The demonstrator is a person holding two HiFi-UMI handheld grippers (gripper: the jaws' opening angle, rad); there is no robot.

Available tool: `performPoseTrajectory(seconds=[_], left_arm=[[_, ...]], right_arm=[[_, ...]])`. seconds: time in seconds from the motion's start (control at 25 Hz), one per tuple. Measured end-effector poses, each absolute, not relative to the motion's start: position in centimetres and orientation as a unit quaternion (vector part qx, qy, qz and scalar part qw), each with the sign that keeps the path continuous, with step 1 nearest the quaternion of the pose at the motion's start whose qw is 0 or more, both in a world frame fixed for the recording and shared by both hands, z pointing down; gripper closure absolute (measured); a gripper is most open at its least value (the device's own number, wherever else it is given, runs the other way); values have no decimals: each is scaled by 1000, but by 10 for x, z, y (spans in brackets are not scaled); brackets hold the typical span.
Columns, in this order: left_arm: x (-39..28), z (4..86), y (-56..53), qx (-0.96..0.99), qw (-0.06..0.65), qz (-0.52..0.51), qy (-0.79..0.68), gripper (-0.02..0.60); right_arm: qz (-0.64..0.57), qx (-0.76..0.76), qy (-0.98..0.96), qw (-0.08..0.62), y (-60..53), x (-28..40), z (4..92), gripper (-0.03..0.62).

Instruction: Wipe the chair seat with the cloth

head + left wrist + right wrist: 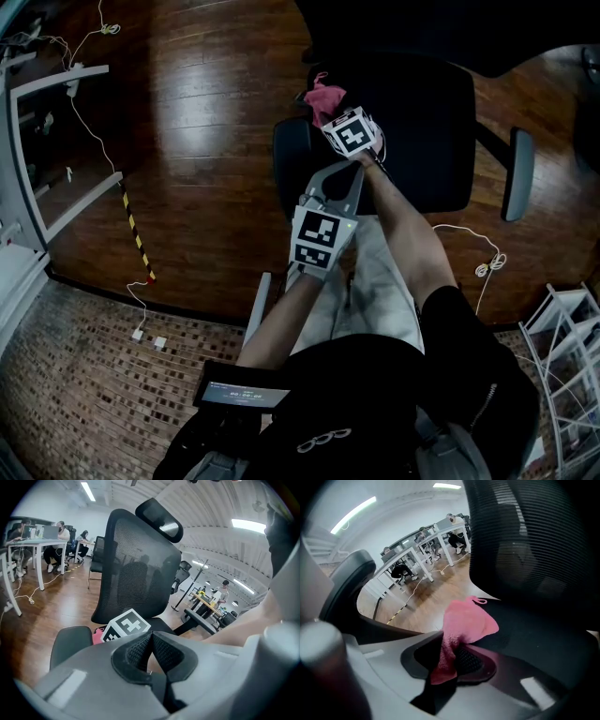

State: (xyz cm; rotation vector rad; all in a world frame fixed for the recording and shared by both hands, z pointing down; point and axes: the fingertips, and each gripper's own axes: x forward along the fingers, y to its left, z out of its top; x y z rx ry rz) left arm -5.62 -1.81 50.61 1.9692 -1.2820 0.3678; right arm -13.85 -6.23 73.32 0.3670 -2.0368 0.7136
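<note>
The black office chair's seat [422,131] [534,634] lies ahead of me, below its mesh backrest [136,573]. My right gripper [325,106] [452,651] is shut on a pink cloth [323,97] [464,620] and holds it over the seat's left edge, beside the left armrest [291,169]. The cloth bunches between the pads and flops forward onto the seat. My left gripper [343,172] [151,644] hovers just behind the right one, pads pressed together with nothing between them. In the left gripper view the right gripper's marker cube [126,625] hides most of the cloth [98,634].
The right armrest [517,173] sticks out on the far side. A white desk frame [56,141], cables and a yellow-black strip [136,234] are on the wooden floor at left. A white rack [562,337] stands lower right. People sit at desks [51,541] in the background.
</note>
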Motion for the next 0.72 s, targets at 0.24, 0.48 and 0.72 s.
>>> performPoseTrajectory(seconds=[0.24, 0.48, 0.72], left_arm=[[-53, 506, -19, 770, 371, 146, -498, 589], [-44, 506, -21, 772, 372, 148, -494, 589], [-23, 504, -24, 781, 369, 152, -480, 589]], right_arm=[[297, 149, -825, 457, -58, -136, 736, 516], [316, 205, -803, 462, -82, -83, 744, 516], [337, 273, -774, 461, -110, -10, 754, 516]])
